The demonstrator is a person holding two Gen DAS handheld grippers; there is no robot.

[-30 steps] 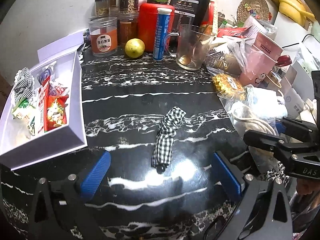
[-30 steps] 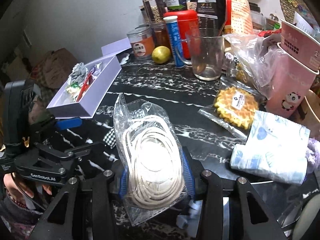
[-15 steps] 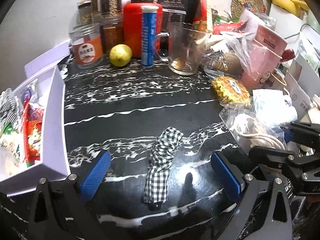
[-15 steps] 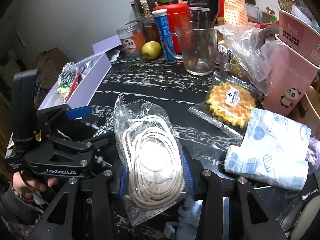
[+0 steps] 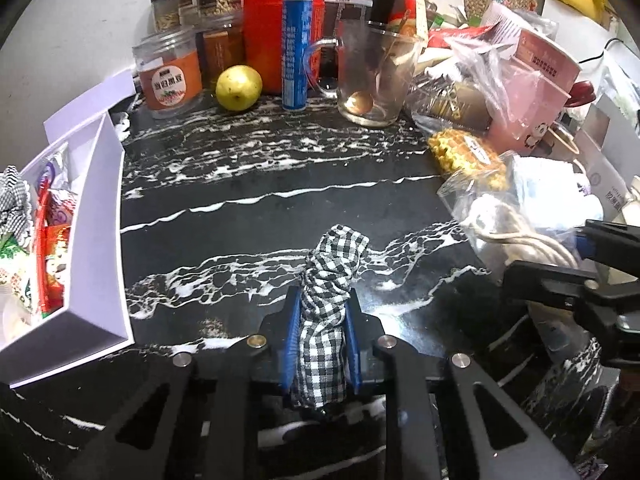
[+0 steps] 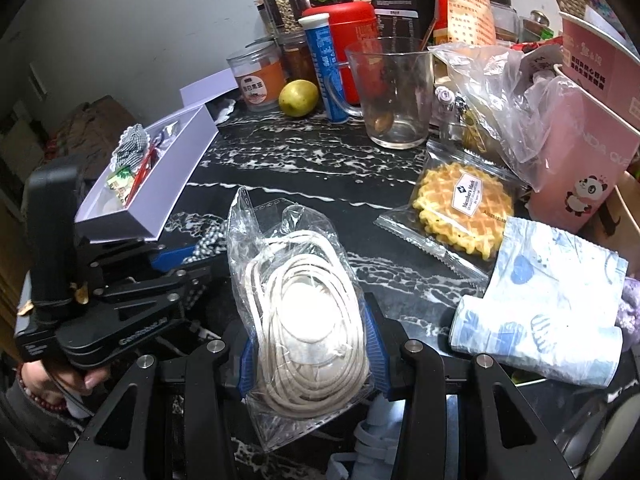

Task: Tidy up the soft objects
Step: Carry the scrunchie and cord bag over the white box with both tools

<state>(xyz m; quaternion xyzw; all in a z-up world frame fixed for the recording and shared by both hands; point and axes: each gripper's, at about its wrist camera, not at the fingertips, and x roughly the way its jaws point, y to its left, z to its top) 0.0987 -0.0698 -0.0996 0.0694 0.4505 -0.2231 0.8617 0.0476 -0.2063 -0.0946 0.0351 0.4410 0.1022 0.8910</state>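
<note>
The left claw [image 5: 320,344] is clamped on a black-and-white checked cloth [image 5: 330,280], whose far end lies on the black marbled tabletop [image 5: 260,184]. The right claw [image 6: 310,344] grips a clear bag of coiled white cord [image 6: 304,308]. A white box [image 5: 100,240] of packets sits at the left.

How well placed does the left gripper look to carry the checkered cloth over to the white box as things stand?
Probably well placed: the left gripper is shut on the checkered cloth, the white box sits open to its left, and only bare marble countertop lies between them.
</note>
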